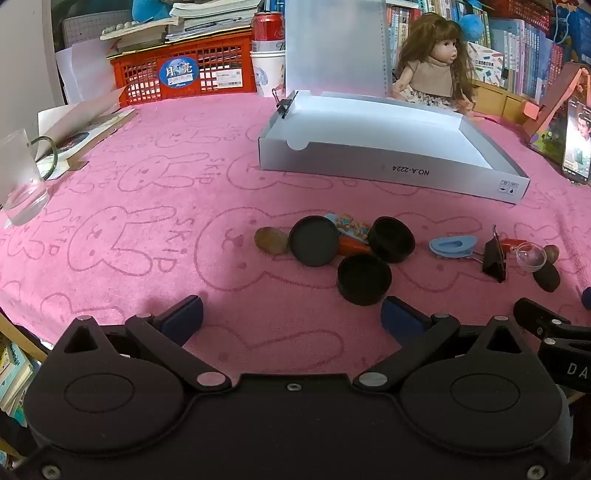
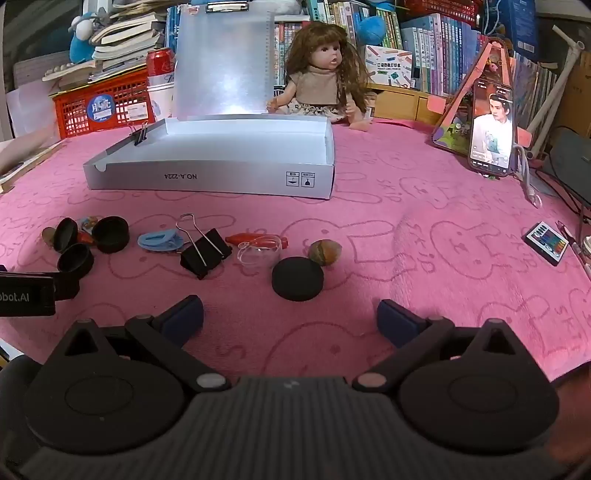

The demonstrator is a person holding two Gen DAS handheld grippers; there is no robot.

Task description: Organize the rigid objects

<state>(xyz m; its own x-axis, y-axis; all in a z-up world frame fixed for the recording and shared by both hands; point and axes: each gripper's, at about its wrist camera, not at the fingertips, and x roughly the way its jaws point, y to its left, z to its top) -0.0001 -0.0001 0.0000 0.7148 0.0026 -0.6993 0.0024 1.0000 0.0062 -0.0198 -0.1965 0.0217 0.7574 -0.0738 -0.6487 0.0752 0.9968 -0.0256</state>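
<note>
Small rigid objects lie in a row on the pink rabbit-print cloth: three black round lids [image 1: 364,278] [image 2: 110,233], a brown stone [image 1: 270,240], a blue clip [image 1: 452,246] [image 2: 160,240], a black binder clip [image 1: 494,256] [image 2: 205,251], a clear half-dome [image 2: 258,251], a black puck [image 2: 297,277] and a striped stone [image 2: 325,252]. Behind them stands an open grey box [image 1: 391,162] [image 2: 210,177], empty inside. My left gripper [image 1: 291,317] hovers open just short of the lids. My right gripper [image 2: 290,315] stands open just short of the puck. Neither holds anything.
A doll [image 2: 321,85] sits behind the box. A phone on a stand [image 2: 491,129] is at the right, a remote [image 2: 546,242] near the right edge. A red crate [image 1: 184,70], a can [image 1: 267,26] and stacked books fill the back left; a clear cup [image 1: 22,181] stands far left.
</note>
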